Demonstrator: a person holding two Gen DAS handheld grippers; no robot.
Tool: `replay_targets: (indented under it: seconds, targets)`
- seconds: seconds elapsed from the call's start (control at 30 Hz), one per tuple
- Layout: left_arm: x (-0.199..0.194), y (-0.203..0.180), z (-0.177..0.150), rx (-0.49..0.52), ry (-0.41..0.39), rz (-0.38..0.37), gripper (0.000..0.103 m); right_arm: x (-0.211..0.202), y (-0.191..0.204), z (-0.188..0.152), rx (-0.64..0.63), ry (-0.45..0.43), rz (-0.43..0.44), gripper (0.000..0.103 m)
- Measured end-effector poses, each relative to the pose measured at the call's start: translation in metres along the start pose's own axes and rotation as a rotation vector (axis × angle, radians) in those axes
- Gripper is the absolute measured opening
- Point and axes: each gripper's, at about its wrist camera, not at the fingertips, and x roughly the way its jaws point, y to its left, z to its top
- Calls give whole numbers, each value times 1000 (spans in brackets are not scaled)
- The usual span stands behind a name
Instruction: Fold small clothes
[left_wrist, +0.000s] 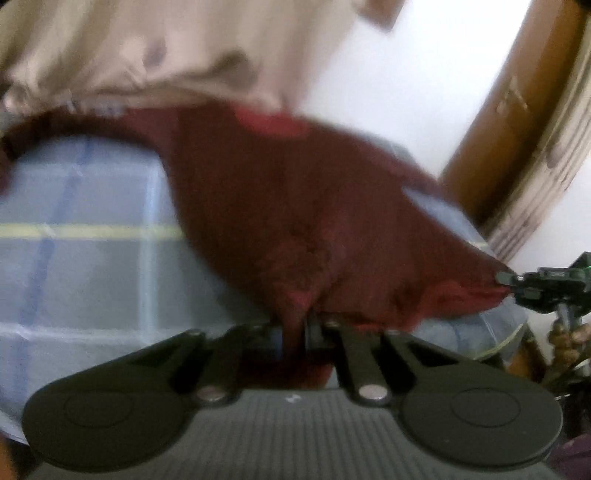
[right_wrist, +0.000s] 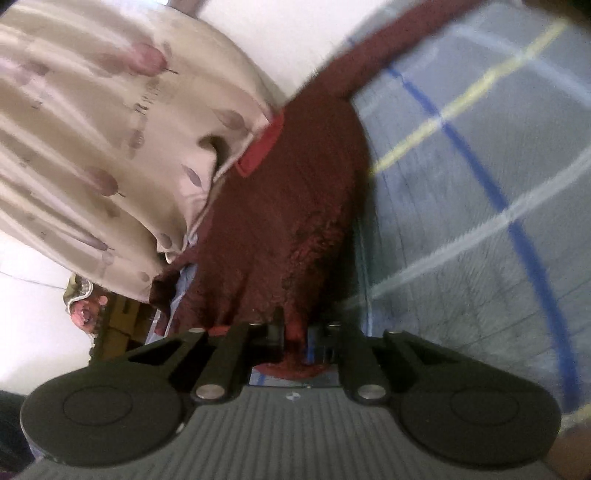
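Both hand-held grippers, left (left_wrist: 295, 325) and right (right_wrist: 295, 332), pinch maroon garment (left_wrist: 295, 206).

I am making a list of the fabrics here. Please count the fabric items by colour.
Dark red garment: 1
Beige leaf-print curtain: 1
Blue-grey checked sheet: 1
Total: 3

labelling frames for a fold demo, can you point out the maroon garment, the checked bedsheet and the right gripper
maroon garment (left_wrist: 295, 206): left wrist view, middle of the cloth
checked bedsheet (left_wrist: 92, 229): left wrist view, bare patch
right gripper (right_wrist: 295, 332): right wrist view, between its fingertips, shut on the cloth
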Motion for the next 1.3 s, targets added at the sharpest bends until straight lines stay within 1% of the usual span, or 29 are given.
replay_targets:
  seconds: [0.07, 0.13, 0.17, 0.2, 0.27, 0.33, 0.37, 0.4, 0.47, 0.5, 0.53, 0.57, 0.6, 0.63, 0.67, 0.7, 0.73, 0.77, 0.83, 0.87, 0.93, 0.97, 1.03, 1.1, 1.13, 1.17, 1.2, 1.27, 1.3]
  targets:
    - [-20, 6, 8, 8, -15, 2, 8, -17, 8, 3, -20, -17, 0, 14]
    - [-29, 11, 8, 23, 5, 13, 8, -32, 10, 4, -18, -18, 0, 13]
    - [-26, 13, 2, 33, 44, 10, 8, -36, 9, 3, -15, -9, -11, 13]
    - [-20, 13, -5, 34, 78, 22, 8, -38, 6, 0, -14, 8, -27, 13]
    - [1, 14, -29, 49, 178, 66, 8, -35, -9, -12, 19, 47, -63, 13]
    - [10, 12, -44, 87, 192, 113, 8, -30, -26, -23, 67, 75, -90, 13]
    - [6, 13, -46, 74, 173, 112, 8, -29, -33, -28, 84, 81, -103, 13]
    - [-2, 17, -44, 42, 135, 92, 8, -29, -37, -31, 88, 80, -110, 13]
    - [-26, 21, -34, -14, 15, 45, 8, -36, -37, -31, 99, 78, -81, 13]
    - [-36, 20, -27, -13, -25, 44, 9, -43, -34, -27, 103, 67, -68, 13]
    - [-44, 16, -19, 2, -61, 50, 10, -51, -29, -22, 85, 47, -78, 17]
    - [-49, 11, -12, 20, -98, 55, 13, -59, -21, -15, 48, 18, -90, 17]
    - [-52, 5, -6, 32, -129, 64, 24, -64, -14, -6, 25, 1, -87, 19]
    - [-52, 0, 1, 36, -164, 80, 46, -69, -8, 5, 16, -26, -80, 27]
    - [-50, -5, 6, 35, -204, 97, 60, -73, -4, 17, 25, -70, -67, 50]
    - [-47, -12, 10, 32, -251, 108, 83, -76, -3, 31, 39, -133, -42, 66]
    - [-42, -19, 13, 31, -309, 110, 89, -77, -3, 45, 44, -186, -27, 86]
    - [-34, -24, 16, 35, -344, 108, 89, -76, -4, 58, 49, -228, -28, 94]
    - [-15, -34, 26, 47, -348, 95, 89, -69, -17, 91, 92, -283, -20, 94]
    - [-5, -36, 30, 41, -341, 81, 89, -63, -28, 108, 142, -304, -18, 94]
    - [17, -39, 36, 15, -311, 59, 89, -52, -58, 143, 246, -364, -22, 93]
    - [26, -38, 38, 8, -288, 57, 89, -46, -72, 156, 287, -380, -29, 92]
    - [43, -34, 37, -1, -268, 53, 89, -40, -108, 182, 389, -453, -55, 92]
    - [64, -26, 37, -18, -220, 78, 89, -39, -142, 202, 453, -515, -110, 92]
    - [66, -25, 34, -30, -205, 87, 89, -39, -161, 210, 498, -546, -141, 92]
    - [71, -21, 32, -47, -194, 88, 89, -39, -176, 215, 545, -570, -150, 92]
    - [74, -17, 32, -62, -182, 91, 89, -38, -196, 222, 608, -580, -137, 92]
    - [81, -13, 32, -66, -158, 109, 89, -33, -225, 232, 697, -554, -121, 92]
    - [82, -11, 32, -64, -148, 123, 89, -30, -237, 235, 736, -552, -128, 92]
